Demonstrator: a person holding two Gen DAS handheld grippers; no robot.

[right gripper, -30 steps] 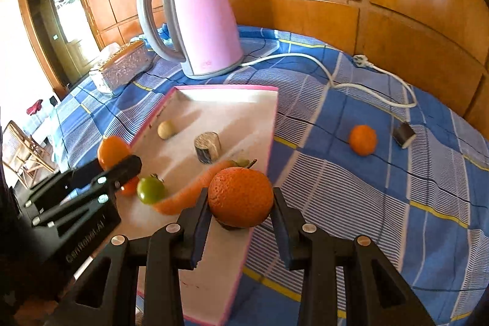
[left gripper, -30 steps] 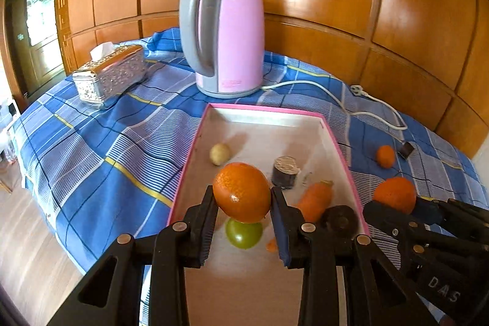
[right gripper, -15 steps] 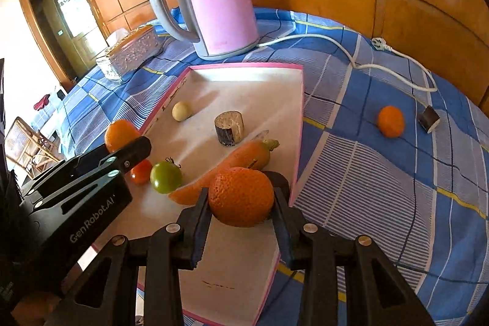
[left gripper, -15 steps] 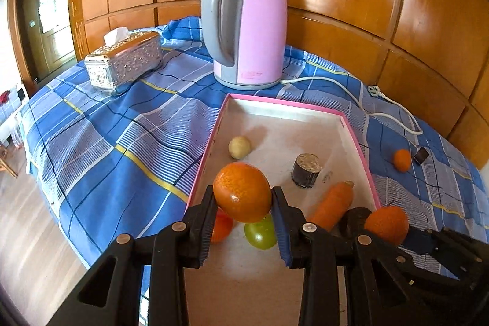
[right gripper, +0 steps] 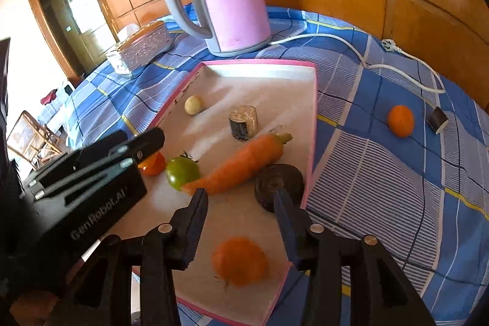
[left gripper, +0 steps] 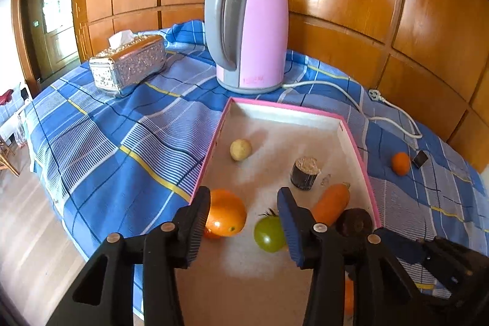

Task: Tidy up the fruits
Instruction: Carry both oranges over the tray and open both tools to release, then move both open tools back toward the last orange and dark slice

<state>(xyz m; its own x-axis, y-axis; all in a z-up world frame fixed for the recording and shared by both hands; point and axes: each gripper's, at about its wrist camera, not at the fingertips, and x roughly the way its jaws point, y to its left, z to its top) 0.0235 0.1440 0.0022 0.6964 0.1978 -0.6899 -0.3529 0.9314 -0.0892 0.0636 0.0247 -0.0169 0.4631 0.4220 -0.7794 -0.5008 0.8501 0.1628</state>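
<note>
Opening over the shallow pink-rimmed tray [left gripper: 351, 130], left gripper [left gripper: 244, 222] with jaws spreading, glossy round orange [left gripper: 226, 216] lying on the tray floor against the left pad, right pad clear of it. Beside it, small green tomato [left gripper: 269, 234], long orange carrot [left gripper: 331, 200], dark round fruit [left gripper: 354, 222]. Opening too, right gripper [right gripper: 241, 219], jaws wide, nothing pinched; rough-skinned orange [right gripper: 240, 261] resting on the tray below and between the fingers, touching neither. Farther in: pale small ball [right gripper: 193, 105], short dark cylinder [right gripper: 243, 122]. Outside the tray, on the blue checked cloth [right gripper: 382, 173] covering the table, one small orange fruit [right gripper: 401, 121]. Behind, pink electric kettle [left gripper: 250, 32] and silver tissue box [left gripper: 128, 66].
</note>
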